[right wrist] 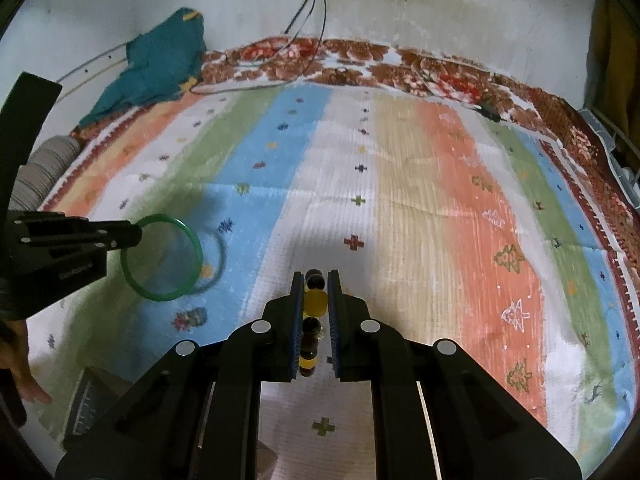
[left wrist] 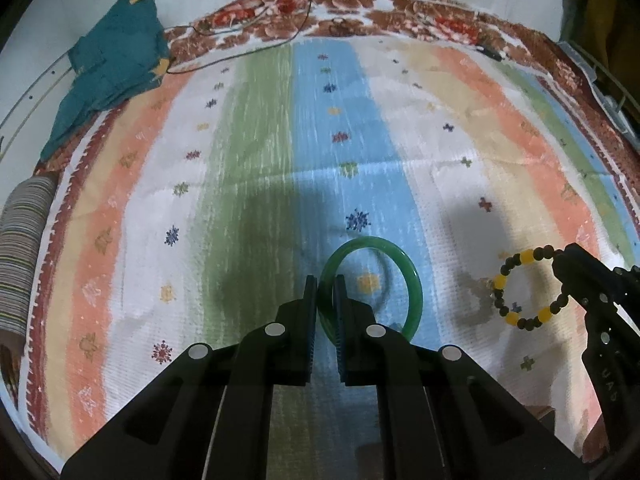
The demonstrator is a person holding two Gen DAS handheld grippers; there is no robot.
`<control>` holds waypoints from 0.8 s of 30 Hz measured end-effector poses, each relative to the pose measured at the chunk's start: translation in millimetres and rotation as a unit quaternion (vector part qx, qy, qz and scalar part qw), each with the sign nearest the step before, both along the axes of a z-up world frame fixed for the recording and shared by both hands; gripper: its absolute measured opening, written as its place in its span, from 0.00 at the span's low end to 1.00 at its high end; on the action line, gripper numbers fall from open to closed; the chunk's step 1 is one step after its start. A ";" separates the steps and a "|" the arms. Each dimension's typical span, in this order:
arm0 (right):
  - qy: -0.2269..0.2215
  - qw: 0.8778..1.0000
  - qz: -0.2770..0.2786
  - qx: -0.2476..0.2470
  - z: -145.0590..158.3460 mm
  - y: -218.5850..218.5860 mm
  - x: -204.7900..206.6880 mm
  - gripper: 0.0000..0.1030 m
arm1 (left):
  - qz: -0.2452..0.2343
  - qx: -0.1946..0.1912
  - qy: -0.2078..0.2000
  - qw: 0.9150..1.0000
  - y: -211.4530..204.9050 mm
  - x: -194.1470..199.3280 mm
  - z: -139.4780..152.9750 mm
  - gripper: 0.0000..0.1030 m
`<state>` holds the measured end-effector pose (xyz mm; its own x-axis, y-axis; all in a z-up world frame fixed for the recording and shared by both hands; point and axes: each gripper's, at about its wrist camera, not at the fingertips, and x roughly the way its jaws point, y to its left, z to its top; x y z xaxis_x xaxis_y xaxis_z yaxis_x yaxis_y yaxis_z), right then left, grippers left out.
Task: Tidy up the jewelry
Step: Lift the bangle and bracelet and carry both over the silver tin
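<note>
My left gripper [left wrist: 325, 286] is shut on a green bangle [left wrist: 412, 280] and holds it above the striped blanket [left wrist: 256, 152]. It also shows at the left of the right wrist view [right wrist: 138, 232], with the green bangle [right wrist: 196, 248] hanging from it. My right gripper [right wrist: 316, 282] is shut on a bead bracelet [right wrist: 315, 300] of dark and yellow beads, seen edge-on between the fingers. In the left wrist view the right gripper [left wrist: 560, 258] holds the bead bracelet [left wrist: 524, 256] at the right, above the blanket.
A teal cloth [left wrist: 112, 68] lies at the blanket's far left corner. Thin cables [left wrist: 280, 20] run along the far edge. A striped roll [left wrist: 20, 256] lies at the left. A dark box [right wrist: 92, 404] sits near the front left.
</note>
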<state>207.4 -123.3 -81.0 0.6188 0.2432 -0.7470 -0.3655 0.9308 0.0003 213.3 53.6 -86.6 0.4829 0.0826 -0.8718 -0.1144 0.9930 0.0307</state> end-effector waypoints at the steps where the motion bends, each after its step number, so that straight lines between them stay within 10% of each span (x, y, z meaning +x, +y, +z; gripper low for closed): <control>1: -0.004 1.000 0.000 0.004 2.4 -0.6 -1.1 0.12 | 0.000 -0.001 -0.003 1.000 0.1 -0.9 1.9 0.07; 24: -0.068 0.997 -0.008 0.038 45.5 -15.5 -41.8 0.12 | -0.020 0.038 -0.109 0.993 -25.9 -45.9 58.9 0.08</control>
